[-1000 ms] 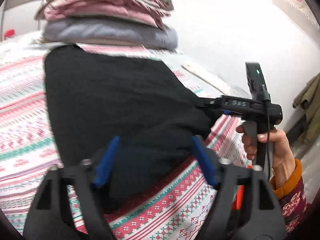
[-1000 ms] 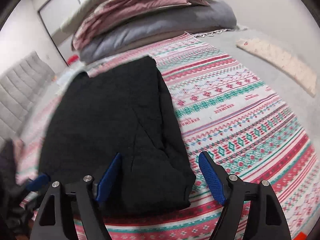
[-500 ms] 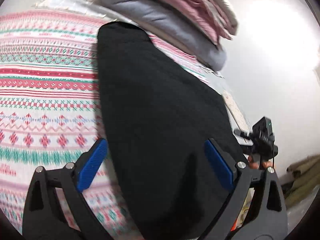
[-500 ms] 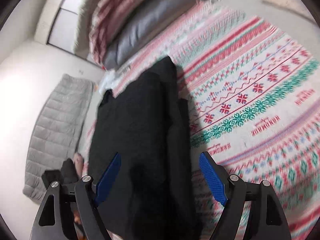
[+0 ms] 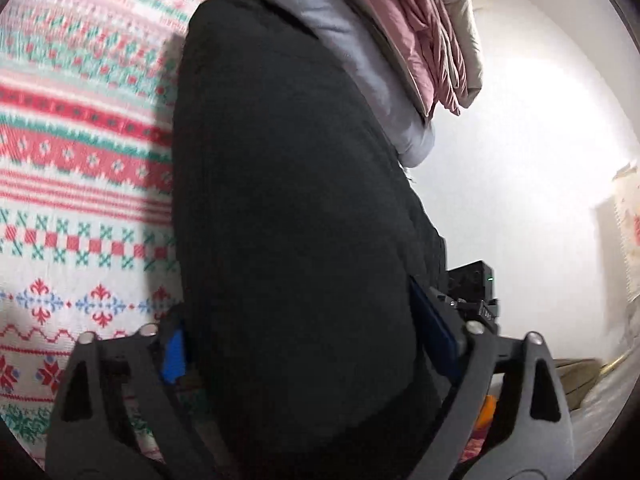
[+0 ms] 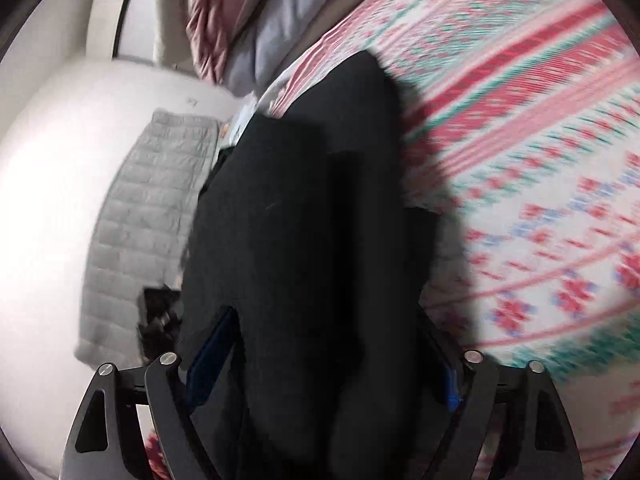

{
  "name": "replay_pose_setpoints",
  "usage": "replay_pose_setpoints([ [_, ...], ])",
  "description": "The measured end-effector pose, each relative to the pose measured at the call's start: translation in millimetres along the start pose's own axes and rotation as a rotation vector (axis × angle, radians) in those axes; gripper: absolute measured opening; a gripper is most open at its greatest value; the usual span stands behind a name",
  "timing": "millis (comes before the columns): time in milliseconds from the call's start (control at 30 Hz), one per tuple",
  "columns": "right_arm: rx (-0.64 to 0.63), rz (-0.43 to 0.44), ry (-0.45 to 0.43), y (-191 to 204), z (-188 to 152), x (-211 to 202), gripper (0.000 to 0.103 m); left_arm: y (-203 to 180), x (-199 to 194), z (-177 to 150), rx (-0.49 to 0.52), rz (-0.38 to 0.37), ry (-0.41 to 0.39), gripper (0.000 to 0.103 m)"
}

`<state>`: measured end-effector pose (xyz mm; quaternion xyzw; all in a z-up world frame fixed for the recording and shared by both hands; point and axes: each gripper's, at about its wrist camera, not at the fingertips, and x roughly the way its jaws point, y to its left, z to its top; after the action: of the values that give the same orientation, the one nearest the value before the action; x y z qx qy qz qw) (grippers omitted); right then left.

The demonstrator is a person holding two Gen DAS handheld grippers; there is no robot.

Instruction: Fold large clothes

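Left hand-held gripper [image 5: 300,352] closing, jaws wide, black garment [image 5: 288,184] between blue pads, grip not certain. Right hand-held gripper [image 6: 324,364] likewise closing astride the same garment. Beneath: patterned bed cover [image 5: 80,208]. Ahead: stacked bedding [image 5: 420,40].

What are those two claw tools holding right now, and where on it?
Each straddles the near end of the folded black garment. The left gripper and right gripper are both closing, but a firm grip cannot be told yet.
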<state>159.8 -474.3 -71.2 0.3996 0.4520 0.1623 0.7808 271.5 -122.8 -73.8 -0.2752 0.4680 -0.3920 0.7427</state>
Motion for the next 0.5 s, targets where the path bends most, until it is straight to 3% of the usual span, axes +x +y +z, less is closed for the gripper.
replay_pose_setpoints([
  [33,0.012,-0.008,0.002,3.4,-1.3,3.0,0.064,-7.3,-2.3,-0.6,0.02,0.011,-0.013,0.082],
  [133,0.027,0.032,-0.045,8.2,-7.7,-9.7,0.044,-36.8,-5.0,3.7,0.086,0.002,-0.035,0.072],
  [233,-0.017,0.086,-0.116,24.1,-18.9,-34.0,0.041,-73.0,-1.9,10.5,0.151,-0.046,-0.04,0.066],
  [433,-0.1,0.036,-0.29,57.0,-28.0,-105.9,0.041,-142.2,26.9,42.9,0.253,-0.156,-0.022,0.066],
  [500,-0.116,0.0,-0.361,63.0,-24.0,-138.5,0.041,-160.6,48.1,58.9,0.293,-0.152,-0.008,0.068],
])
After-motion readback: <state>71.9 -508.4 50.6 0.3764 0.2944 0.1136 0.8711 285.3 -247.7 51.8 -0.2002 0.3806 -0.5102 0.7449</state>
